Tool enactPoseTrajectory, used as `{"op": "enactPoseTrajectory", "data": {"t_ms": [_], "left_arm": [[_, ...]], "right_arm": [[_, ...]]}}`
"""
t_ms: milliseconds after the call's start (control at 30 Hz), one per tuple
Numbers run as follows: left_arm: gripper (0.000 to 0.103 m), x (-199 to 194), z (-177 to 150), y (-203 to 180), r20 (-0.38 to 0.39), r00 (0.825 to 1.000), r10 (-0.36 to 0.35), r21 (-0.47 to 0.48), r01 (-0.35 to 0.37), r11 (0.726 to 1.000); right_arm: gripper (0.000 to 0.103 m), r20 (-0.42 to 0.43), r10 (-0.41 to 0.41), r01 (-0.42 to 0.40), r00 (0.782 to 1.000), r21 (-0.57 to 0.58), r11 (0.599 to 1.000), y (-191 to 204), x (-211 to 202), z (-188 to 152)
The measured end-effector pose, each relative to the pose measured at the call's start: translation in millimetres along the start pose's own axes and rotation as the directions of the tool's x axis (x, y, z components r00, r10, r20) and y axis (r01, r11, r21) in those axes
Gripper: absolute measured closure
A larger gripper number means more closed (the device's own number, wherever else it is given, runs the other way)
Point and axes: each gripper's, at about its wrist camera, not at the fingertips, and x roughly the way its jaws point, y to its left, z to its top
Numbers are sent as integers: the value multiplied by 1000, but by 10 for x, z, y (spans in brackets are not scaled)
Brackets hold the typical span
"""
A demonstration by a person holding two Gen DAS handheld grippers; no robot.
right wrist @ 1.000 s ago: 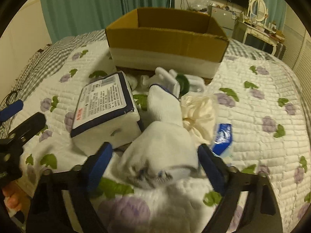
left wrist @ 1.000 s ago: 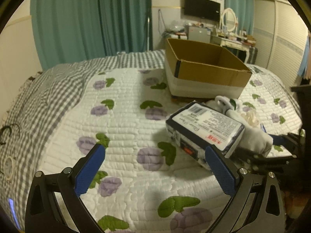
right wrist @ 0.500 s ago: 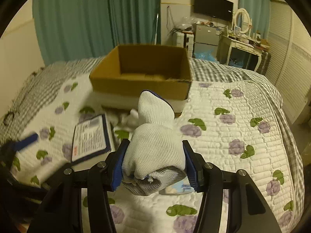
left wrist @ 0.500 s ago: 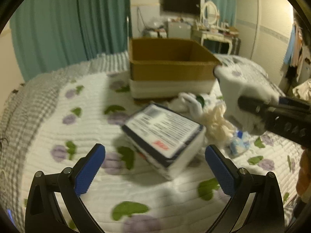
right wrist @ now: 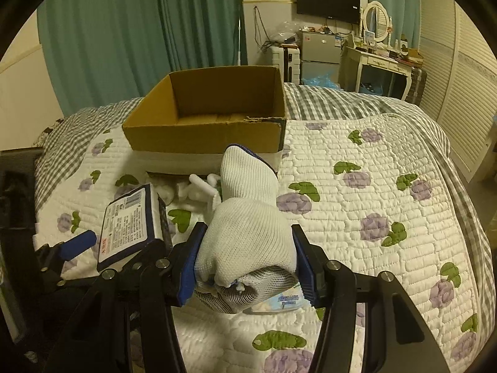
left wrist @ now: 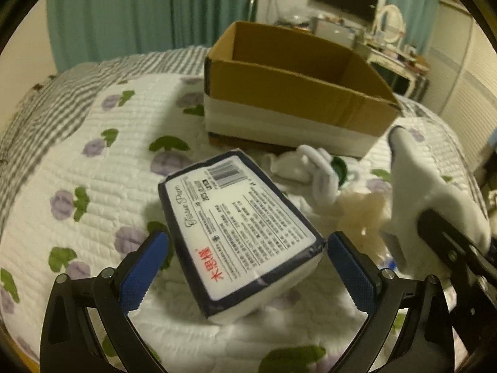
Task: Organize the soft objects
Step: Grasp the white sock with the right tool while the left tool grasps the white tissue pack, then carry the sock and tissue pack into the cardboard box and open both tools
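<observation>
The knit glove point(right wrist: 245, 227), bundled low in the centre of the right wrist frame, is clenched in the right tool point(right wrist: 247, 264) above the quilted bed point(right wrist: 372, 217). Carry it level over the near wall and let go only once inside. The cardboard box point(right wrist: 205, 136) at upper centre looks empty. The left tool point(left wrist: 247, 267) is spread wide, straddling the tissue pack point(left wrist: 239, 227) without pinching it.

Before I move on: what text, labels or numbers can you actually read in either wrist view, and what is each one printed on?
"Tissue Paper", script, on the tissue pack label.
"木思槿", red characters, near end of the same label; my reading is uncertain.
Barcode and dense fine print on that label: too small to read.
Blue print on the small packet under the glove: blurred, unreadable.
Nothing else legible.
</observation>
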Motion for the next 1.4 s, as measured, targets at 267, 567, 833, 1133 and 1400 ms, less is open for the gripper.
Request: {"op": "enactPoseTrajectory", "data": {"t_ms": [267,567,833,1133,1400], "left_arm": [[0,279,-23,23,-93,996,17,-41,-21,999],[12,112,-70,67,-113,991,-78,-37,74,997],[12,-413,2,239,-17,987,-163,-20,163,986],[12,-1082,541,234,156,968,-198,118,181,976],[12,-1009,1249,172,235,955,-179,173,140,975]], "right_arm": [[50,-24,-22,22,999,17,1000,-74,82,-43],[50,-5,-14,14,1000,7,1000,-43,-70,-79],[50,48,18,-18,999,-18,1000,66,-433,-30],[50,169,27,-18,985,-57,998,110,-839,609],[50,172,50,-33,984,-101,994,132,-476,1335]]}}
